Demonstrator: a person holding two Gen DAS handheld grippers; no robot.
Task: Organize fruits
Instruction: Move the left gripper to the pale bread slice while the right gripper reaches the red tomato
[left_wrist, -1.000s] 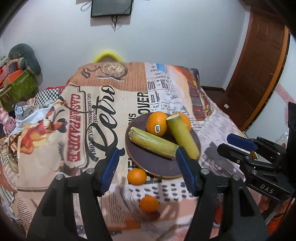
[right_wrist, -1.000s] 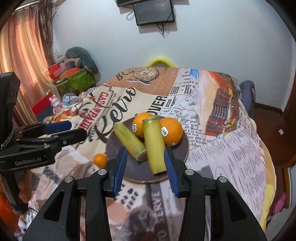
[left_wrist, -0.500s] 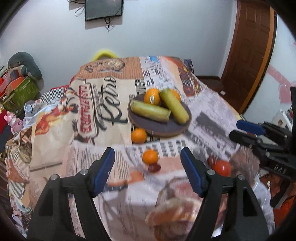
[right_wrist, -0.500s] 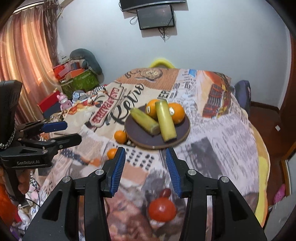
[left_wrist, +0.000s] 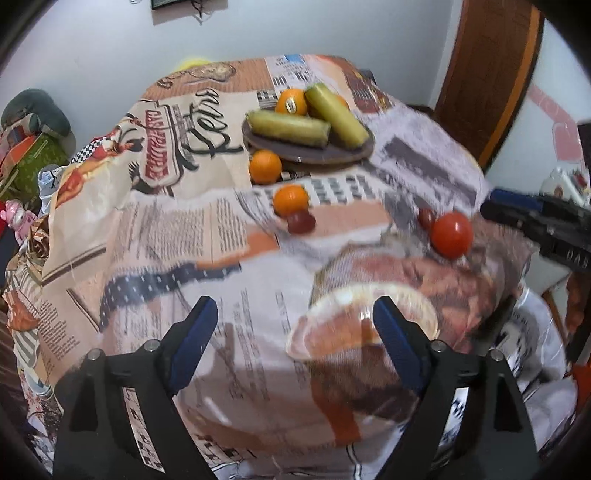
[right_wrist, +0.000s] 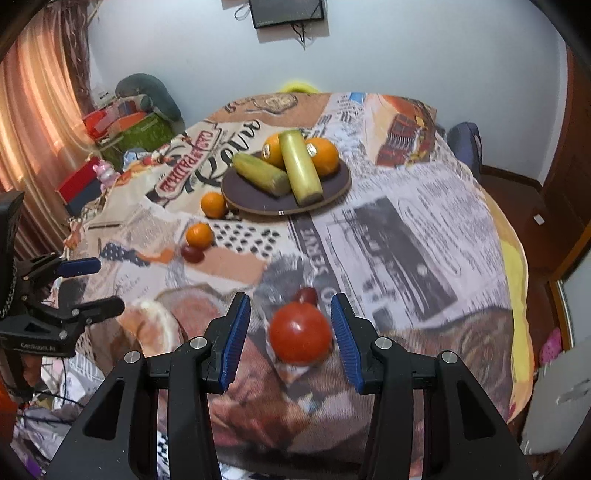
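A dark round plate (right_wrist: 258, 204) far on the table holds two yellow-green cobs (right_wrist: 300, 168) and two large oranges (right_wrist: 325, 156). It also shows in the left wrist view (left_wrist: 332, 155). Two small oranges (right_wrist: 199, 234) and a dark red grape (right_wrist: 192, 254) lie on the cloth left of the plate. A red tomato (right_wrist: 300, 333) sits between the fingers of my open right gripper (right_wrist: 291, 341), with a grape (right_wrist: 306, 295) just behind it. My left gripper (left_wrist: 293, 343) is open and empty above the near cloth; the tomato (left_wrist: 451, 235) lies to its far right.
A printed newspaper-style cloth (right_wrist: 388, 236) covers the round table. Boxes and toys (right_wrist: 122, 129) are stacked by the curtain at left. A wooden door (left_wrist: 487, 66) stands at right. A screen (right_wrist: 286, 13) hangs on the back wall.
Both grippers have pulled back from the plate toward the near edge of the table. The tomato now lies between my right gripper's fingers.
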